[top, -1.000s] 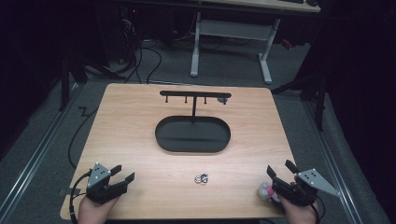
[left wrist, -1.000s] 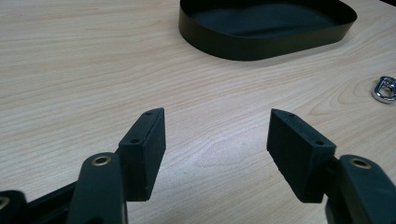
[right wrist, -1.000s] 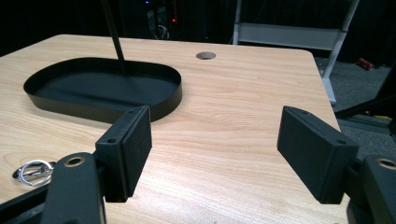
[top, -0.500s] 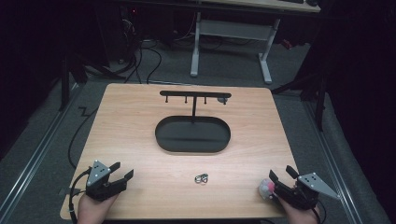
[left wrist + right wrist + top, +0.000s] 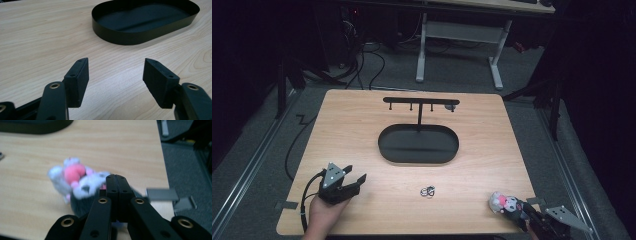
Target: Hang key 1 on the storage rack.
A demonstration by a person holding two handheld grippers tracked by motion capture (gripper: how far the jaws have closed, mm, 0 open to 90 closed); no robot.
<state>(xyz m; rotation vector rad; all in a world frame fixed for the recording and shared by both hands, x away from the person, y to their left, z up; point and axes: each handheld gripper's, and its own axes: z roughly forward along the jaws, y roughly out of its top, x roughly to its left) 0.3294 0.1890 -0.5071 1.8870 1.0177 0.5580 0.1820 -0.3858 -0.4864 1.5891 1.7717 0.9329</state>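
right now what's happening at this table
A person works two handheld grippers at a wooden table. The right gripper has just closed its jaws beside a small plush toy near the table's front right corner; whether it pinches part of the toy is unclear. The left gripper hangs open over bare wood at the front left. A black oval tray with a hook stand sits mid-table, with small metal rings lying in front of it.

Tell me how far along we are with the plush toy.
Done: nothing yet; the black oval tray is empty. In hand: the right gripper has just closed its jaws by the small pink-and-white plush toy; whether they pinch any of it I cannot tell. The left gripper is open above the wooden table. Left: lifting the toy; the small metal rings lie untouched.
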